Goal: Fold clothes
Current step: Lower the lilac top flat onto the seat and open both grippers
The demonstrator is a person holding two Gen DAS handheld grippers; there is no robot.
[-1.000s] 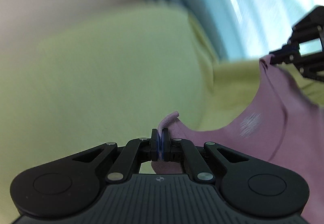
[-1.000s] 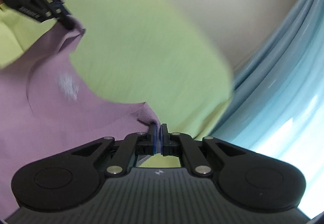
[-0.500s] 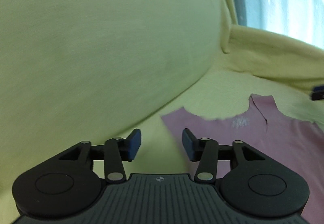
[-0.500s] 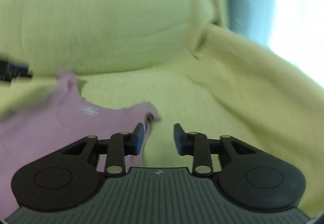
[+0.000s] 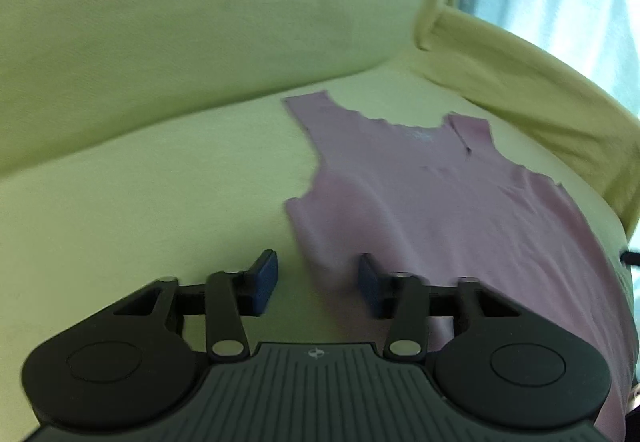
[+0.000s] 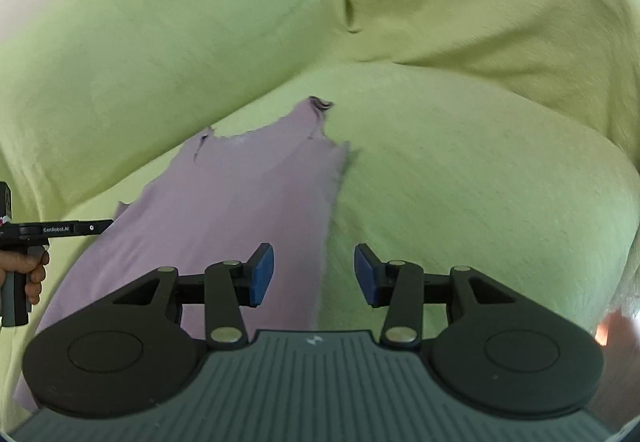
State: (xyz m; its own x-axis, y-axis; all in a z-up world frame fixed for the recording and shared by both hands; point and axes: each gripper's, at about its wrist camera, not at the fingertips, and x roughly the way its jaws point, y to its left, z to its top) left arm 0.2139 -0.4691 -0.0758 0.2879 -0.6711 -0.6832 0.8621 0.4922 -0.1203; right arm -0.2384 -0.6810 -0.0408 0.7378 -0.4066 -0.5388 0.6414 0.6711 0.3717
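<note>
Left gripper (image 5: 318, 284): jaws spread wide, blue pads, nothing held, poised over the left side edge of the garment. Right gripper (image 6: 314, 274): jaws equally wide, empty, straddling the garment's right side edge. Pink tank top (image 5: 440, 194): thin soft knit, scalloped neckline, lying flat and spread on the seat, straps toward the backrest. Sofa (image 6: 460, 182): yellow-green fabric cover, lightly ribbed, padded armrest.
</note>
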